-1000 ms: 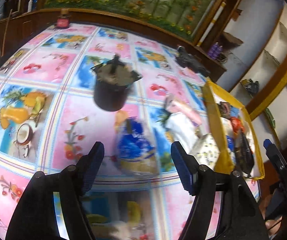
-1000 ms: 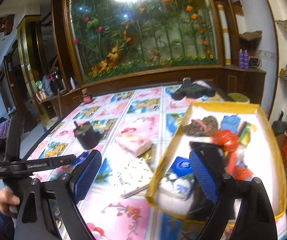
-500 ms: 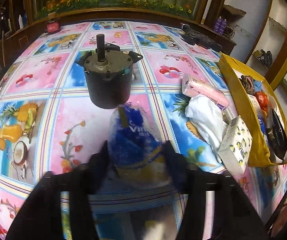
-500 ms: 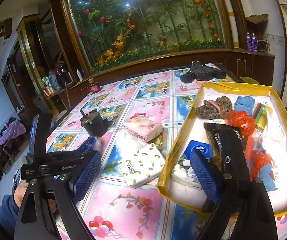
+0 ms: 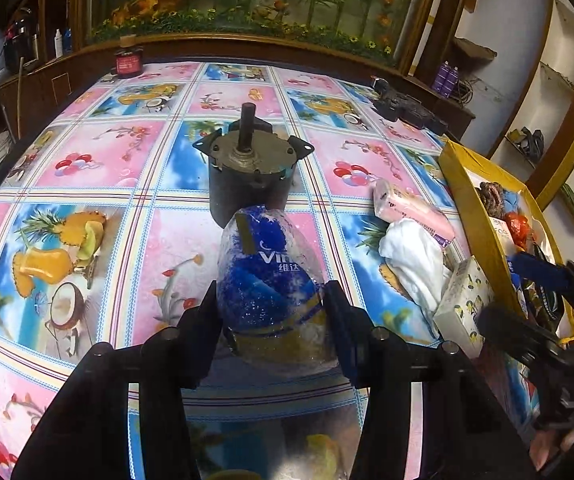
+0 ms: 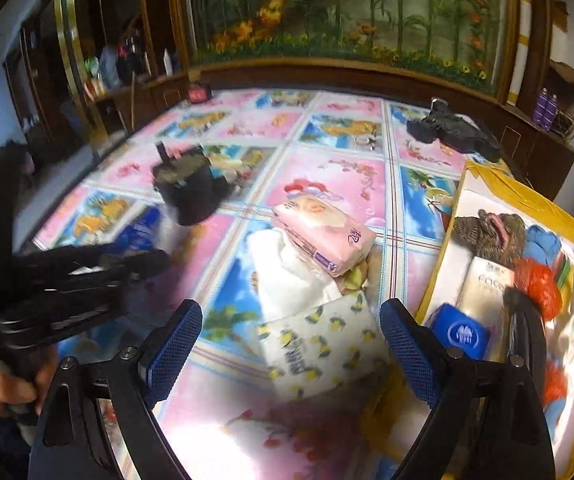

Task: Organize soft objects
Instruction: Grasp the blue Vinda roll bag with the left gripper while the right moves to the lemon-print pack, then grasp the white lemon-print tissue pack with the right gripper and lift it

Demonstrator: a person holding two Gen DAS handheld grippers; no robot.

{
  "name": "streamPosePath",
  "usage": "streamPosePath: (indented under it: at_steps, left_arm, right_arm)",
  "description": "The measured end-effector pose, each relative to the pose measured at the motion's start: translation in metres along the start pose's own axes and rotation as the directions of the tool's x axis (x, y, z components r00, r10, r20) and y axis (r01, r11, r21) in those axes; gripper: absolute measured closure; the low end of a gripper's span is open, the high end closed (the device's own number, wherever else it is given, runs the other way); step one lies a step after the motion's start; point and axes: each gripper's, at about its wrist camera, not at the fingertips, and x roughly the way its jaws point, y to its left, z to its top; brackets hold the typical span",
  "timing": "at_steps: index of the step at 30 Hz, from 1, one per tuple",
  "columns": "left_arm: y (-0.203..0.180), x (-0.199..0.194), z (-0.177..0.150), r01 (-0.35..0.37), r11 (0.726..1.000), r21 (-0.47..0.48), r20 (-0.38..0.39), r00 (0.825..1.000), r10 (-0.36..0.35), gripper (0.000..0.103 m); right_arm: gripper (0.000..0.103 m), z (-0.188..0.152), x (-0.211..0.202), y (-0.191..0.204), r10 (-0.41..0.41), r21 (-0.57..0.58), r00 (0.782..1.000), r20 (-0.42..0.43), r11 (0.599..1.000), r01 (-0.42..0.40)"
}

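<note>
The left gripper (image 5: pixel 273 312) is clenched on a blue tissue pack (image 5: pixel 267 280) in a clear, glittery wrapper, its jaws having just closed in on the pack's lower sides; the pack sits on the tablecloth (image 5: pixel 87 168) patterned with pink and blue fruit-and-flower squares, just in front of a black motor (image 5: pixel 249 176) with an upright shaft. To the right of the pack lie a white cloth (image 5: pixel 415 264), a pink tissue pack (image 5: pixel 411 210) resting on the cloth's far end, and a lemon-print tissue pack (image 5: pixel 461 300) leaning against the yellow-rimmed box (image 5: pixel 469 204). The right gripper (image 6: pixel 291 344) stands released, its blue pads wide apart above the lemon-print pack (that view is blurred on its left side), touching nothing. Inside the box lie a small blue packet (image 6: pixel 463 334), a brown knitted piece (image 6: pixel 487 232), something red (image 6: pixel 539 284) and a blue cloth (image 6: pixel 543 244). A hand (image 6: pixel 3 388) grips the left tool's handle at the lower left of the right view.
</note>
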Motion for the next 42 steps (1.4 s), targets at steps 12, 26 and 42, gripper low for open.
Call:
streamPosePath:
  at_steps: [12, 26, 42]
  left_arm:
    - [0.011, -0.002, 0.002, -0.023, 0.999, -0.044, 0.012, 1.000, 0.024, 0.055]
    - [0.010, -0.007, 0.002, -0.007, 0.999, -0.043, 0.024, 1.000, 0.008, 0.055]
    - [-0.015, -0.015, -0.005, 0.009, 0.998, 0.056, 0.065, 0.998, -0.013, 0.055]
  right_arm:
    - [0.012, -0.002, -0.003, 0.021, 0.368, -0.051, 0.926, -0.086, 0.927, -0.373]
    - [0.012, -0.039, -0.014, 0.043, 0.139, 0.102, 0.980, -0.142, 0.987, -0.125]
    - [0.045, -0.038, -0.016, 0.027, 0.045, 0.096, 0.999, -0.029, 0.995, -0.042]
